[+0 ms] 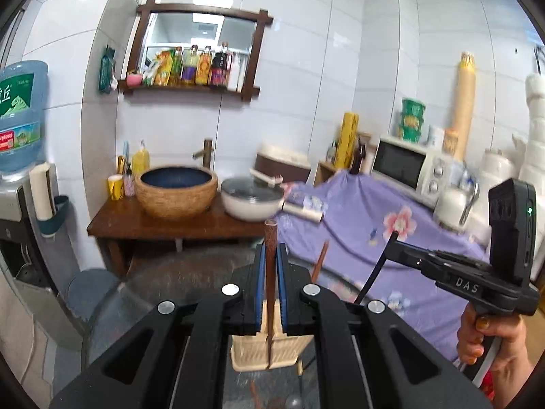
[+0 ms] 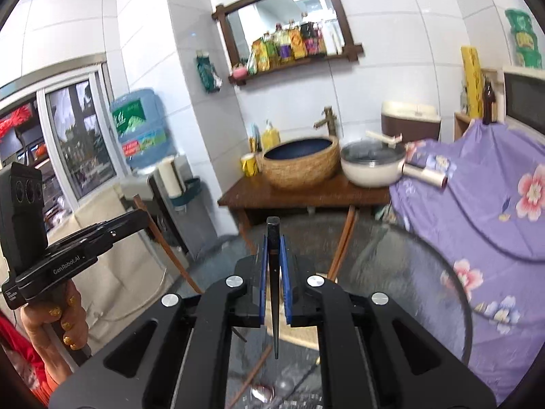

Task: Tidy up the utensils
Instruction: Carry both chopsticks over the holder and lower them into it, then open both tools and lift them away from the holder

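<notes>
My left gripper (image 1: 270,255) is shut on a brown wooden chopstick (image 1: 270,272) that stands upright between the blue pads, above a beige utensil holder (image 1: 259,351) on the glass table (image 1: 190,272). My right gripper (image 2: 272,248) is shut on a black chopstick (image 2: 273,272), tip pointing down. The right gripper (image 1: 402,252) with the black chopstick (image 1: 374,269) shows in the left wrist view. The left gripper (image 2: 136,220) with the brown chopstick (image 2: 163,242) shows in the right wrist view. More brown chopsticks (image 2: 342,242) and a spoon (image 2: 260,392) lie on the glass.
A wooden stand (image 1: 136,221) holds a woven basin (image 1: 175,191) and a white pot (image 1: 250,201). A purple flowered cloth (image 1: 357,225) covers a surface with a microwave (image 1: 405,170). A water dispenser (image 1: 20,136) stands at the left.
</notes>
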